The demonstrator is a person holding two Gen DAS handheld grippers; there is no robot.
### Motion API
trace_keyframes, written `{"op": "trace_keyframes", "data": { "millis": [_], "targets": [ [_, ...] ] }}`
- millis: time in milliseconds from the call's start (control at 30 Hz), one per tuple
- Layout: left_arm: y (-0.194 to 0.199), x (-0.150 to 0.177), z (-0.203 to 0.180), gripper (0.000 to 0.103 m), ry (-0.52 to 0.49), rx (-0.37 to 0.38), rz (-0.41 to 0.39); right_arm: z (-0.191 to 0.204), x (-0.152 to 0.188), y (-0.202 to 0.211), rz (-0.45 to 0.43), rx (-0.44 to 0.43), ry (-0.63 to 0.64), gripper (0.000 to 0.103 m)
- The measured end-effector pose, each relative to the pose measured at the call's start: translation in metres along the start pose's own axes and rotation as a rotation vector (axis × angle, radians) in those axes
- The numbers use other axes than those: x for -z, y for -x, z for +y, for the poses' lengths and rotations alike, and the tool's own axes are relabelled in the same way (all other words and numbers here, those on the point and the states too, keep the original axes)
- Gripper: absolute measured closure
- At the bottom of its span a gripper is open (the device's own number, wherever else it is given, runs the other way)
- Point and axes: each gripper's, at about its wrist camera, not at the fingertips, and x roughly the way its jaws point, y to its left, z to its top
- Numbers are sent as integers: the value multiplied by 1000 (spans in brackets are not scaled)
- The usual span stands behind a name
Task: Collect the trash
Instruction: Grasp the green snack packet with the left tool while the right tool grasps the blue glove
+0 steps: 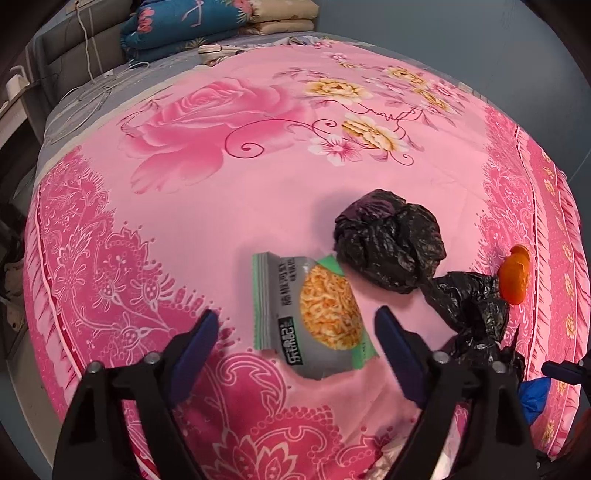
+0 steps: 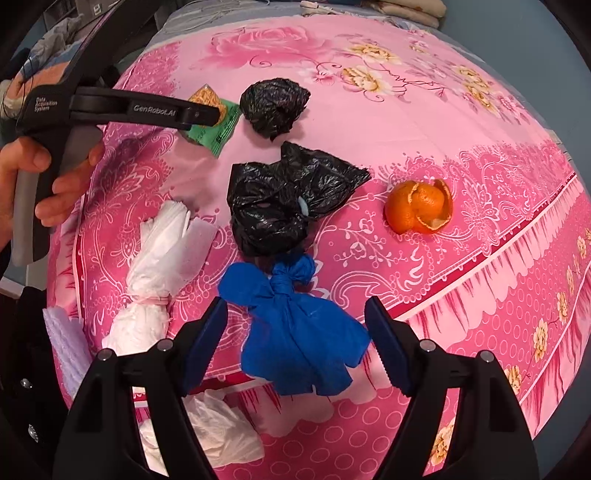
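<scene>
Left gripper (image 1: 295,347) hangs jaws apart over the flat snack packet (image 1: 314,317), right gripper (image 2: 295,339) likewise spread around the knotted blue bag (image 2: 295,332); neither pinches yet. Risk: the packet lies flush on soft bedding, so the pads may catch the pink floral bedsheet (image 1: 221,203) instead of foil, and the slick blue bag could slip out. Beyond both: two black bags (image 2: 275,107), orange peel (image 2: 419,206), white bag (image 2: 162,258) left of the right gripper (bedroom, folded quilts (image 1: 221,22) at the far end).
</scene>
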Motion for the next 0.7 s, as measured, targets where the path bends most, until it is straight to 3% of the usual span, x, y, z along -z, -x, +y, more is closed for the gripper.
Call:
{"op": "trace_keyframes", "data": {
  "millis": [100, 167, 300, 367, 500, 700],
  "targets": [
    [-2, 0, -3, 39, -21, 10, -6, 4, 0, -7, 19, 16, 14, 41],
    [-3, 1, -2, 50, -28, 19, 0, 4, -1, -12, 34, 14, 11, 54],
    [-3, 2, 1, 63, -21, 38, 5, 7, -3, -16, 52, 23, 12, 61],
    [-2, 2, 2, 69, -16, 44, 1, 10, -3, -15, 49, 33, 17, 71],
    [2, 3, 5, 83, -5, 45, -5, 15, -4, -16, 54, 41, 23, 79],
    [19, 7, 10, 86, 21, 61, -25, 23, -4, -1, 39, -9, -4, 87]
  ]
}}
